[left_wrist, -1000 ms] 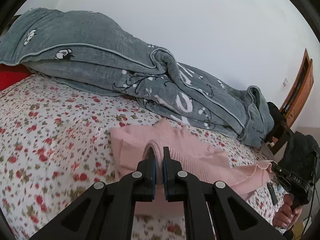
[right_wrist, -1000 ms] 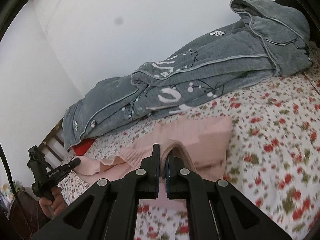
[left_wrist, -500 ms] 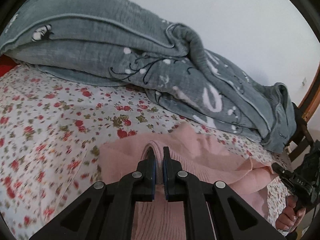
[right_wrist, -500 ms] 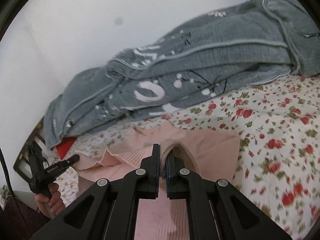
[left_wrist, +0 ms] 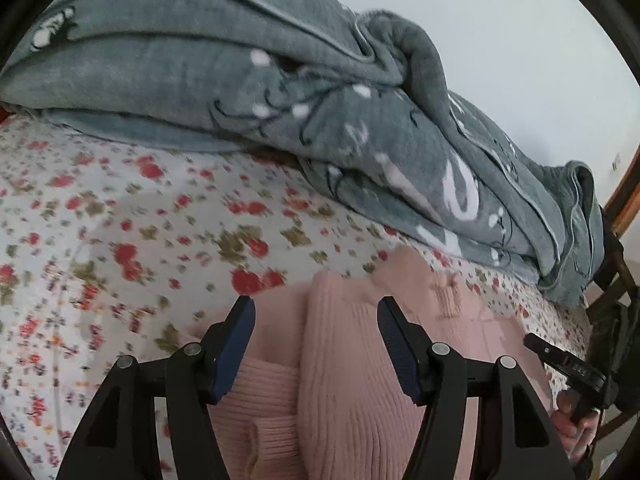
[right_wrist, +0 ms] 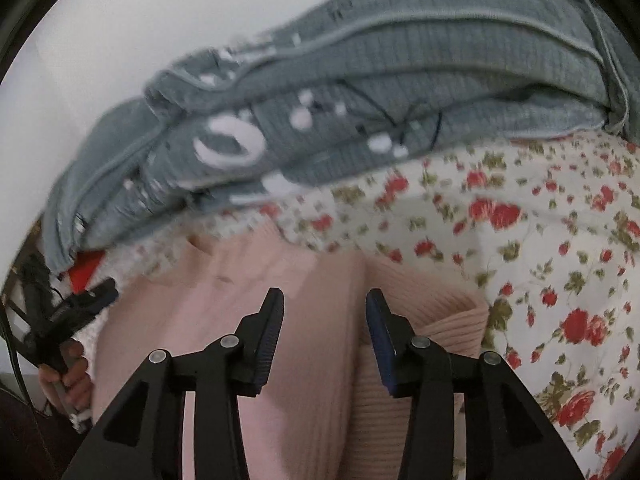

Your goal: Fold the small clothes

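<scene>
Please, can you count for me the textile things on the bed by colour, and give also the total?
Pink: 1, the knit garment
Grey-green: 1, the blanket
White with red flowers: 1, the bed sheet
Red: 1, a cloth under the blanket's end, kind unclear
Total: 4
</scene>
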Action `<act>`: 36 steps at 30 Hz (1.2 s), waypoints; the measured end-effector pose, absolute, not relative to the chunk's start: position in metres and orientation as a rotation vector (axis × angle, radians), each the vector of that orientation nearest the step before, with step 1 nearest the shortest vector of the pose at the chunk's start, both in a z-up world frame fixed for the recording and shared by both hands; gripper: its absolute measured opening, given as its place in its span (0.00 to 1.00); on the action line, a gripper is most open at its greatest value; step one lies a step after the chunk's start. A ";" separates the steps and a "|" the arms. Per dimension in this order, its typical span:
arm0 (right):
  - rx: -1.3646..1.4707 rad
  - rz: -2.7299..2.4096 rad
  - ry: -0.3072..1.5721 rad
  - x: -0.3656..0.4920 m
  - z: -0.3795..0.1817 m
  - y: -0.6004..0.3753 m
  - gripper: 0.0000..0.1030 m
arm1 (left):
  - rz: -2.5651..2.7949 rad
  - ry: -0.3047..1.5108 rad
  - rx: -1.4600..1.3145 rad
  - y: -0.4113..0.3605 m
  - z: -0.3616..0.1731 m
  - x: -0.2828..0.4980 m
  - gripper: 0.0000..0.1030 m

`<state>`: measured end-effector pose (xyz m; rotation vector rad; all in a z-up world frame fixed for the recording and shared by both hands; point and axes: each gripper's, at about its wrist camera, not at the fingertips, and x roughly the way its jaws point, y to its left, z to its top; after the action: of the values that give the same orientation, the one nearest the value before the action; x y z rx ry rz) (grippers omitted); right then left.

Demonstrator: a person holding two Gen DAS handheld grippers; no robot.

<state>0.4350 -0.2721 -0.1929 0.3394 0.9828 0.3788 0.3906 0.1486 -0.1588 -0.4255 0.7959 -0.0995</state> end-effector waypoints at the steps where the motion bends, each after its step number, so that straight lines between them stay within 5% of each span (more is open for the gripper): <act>1: 0.334 0.380 0.992 0.436 -0.195 -0.271 0.41 | -0.097 0.799 -0.408 0.145 -0.161 0.392 0.58; 5: 0.291 0.372 1.001 0.436 -0.200 -0.265 0.40 | -0.113 0.831 -0.358 0.134 -0.172 0.396 0.46; 7: 0.267 0.350 0.999 0.436 -0.202 -0.263 0.24 | -0.091 0.844 -0.339 0.132 -0.175 0.397 0.34; 8: 0.276 0.364 0.994 0.435 -0.202 -0.264 0.07 | -0.087 0.839 -0.343 0.134 -0.176 0.396 0.21; 9: 0.289 0.381 0.984 0.434 -0.201 -0.265 0.06 | -0.091 0.831 -0.354 0.136 -0.176 0.395 0.12; 13: 0.337 0.354 0.858 0.420 -0.186 -0.281 0.05 | -0.094 0.782 -0.428 0.154 -0.173 0.388 0.09; 18: 0.291 0.303 0.981 0.432 -0.203 -0.274 0.05 | -0.064 0.840 -0.394 0.149 -0.182 0.395 0.08; 36: 0.214 0.284 0.971 0.427 -0.202 -0.267 0.13 | 0.000 0.874 -0.184 0.119 -0.182 0.395 0.24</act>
<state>0.4275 -0.2666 -0.2025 0.2136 0.9710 0.2839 0.3947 0.1186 -0.1819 -0.1841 0.8737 -0.0004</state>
